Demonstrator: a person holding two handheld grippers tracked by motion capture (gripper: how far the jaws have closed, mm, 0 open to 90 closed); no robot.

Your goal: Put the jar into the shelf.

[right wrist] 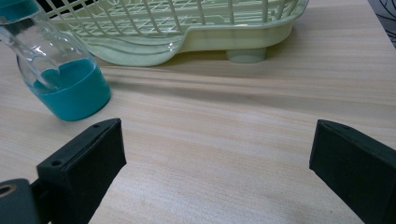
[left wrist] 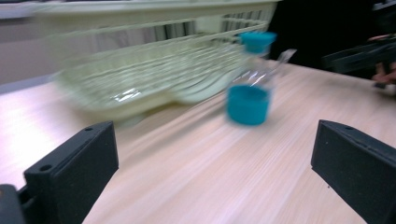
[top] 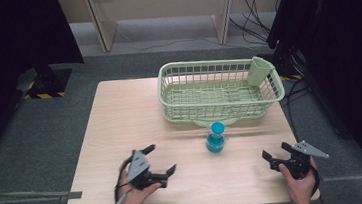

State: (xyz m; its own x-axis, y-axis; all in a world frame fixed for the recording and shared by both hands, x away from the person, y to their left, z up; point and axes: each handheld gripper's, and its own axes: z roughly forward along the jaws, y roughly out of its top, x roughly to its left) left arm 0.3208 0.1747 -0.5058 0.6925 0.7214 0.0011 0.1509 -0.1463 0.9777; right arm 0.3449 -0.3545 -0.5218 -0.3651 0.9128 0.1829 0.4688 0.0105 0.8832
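Note:
A small clear bottle [top: 216,138] with a teal cap and teal liquid in its lower part stands upright on the wooden table [top: 120,118], just in front of a pale green wire dish basket [top: 218,89]. My left gripper [top: 160,160] rests at the front left, jaws wide open and empty, pointing toward the bottle [left wrist: 250,88]. At the front right my right gripper [top: 277,151] is also open and empty. In the right gripper view the bottle [right wrist: 60,79] stands ahead to the left, with the basket [right wrist: 196,28] behind it.
A pale green cup [top: 259,70] hangs inside the basket's right corner. Dark curtains flank the table, and cables trail on the floor at the right. In the left gripper view the other gripper [left wrist: 359,56] shows at the far right.

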